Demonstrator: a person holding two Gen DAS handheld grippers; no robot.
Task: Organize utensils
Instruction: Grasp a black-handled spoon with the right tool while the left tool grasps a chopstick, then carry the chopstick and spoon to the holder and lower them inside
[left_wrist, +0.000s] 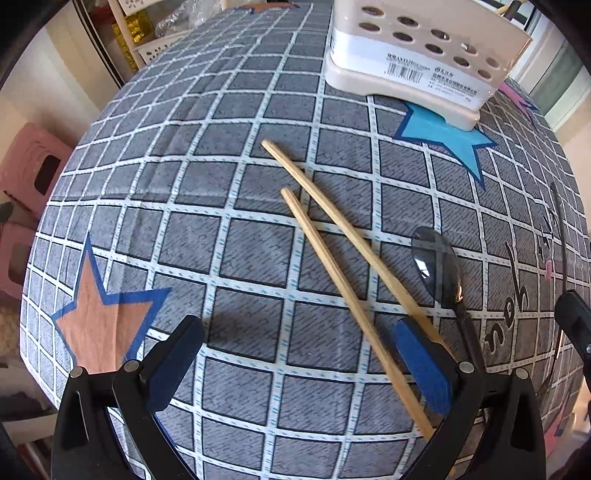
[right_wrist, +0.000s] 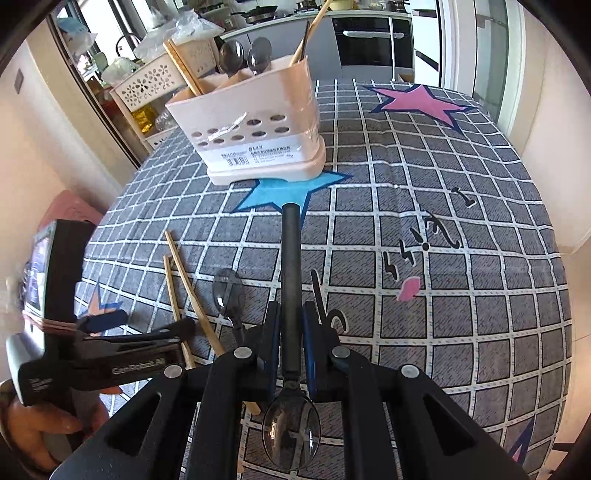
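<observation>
Two wooden chopsticks lie side by side on the checked tablecloth, with a dark spoon to their right. My left gripper is open low over the near ends of the chopsticks; one chopstick passes between its pads. It also shows in the right wrist view. My right gripper is shut on a black-handled spoon, handle pointing forward toward the beige utensil holder, bowl toward the camera. The holder has spoons and chopsticks standing in it.
The table carries a grey checked cloth with star prints. A pink stool stands off the left edge. White shelving baskets and a kitchen counter lie beyond the far edge.
</observation>
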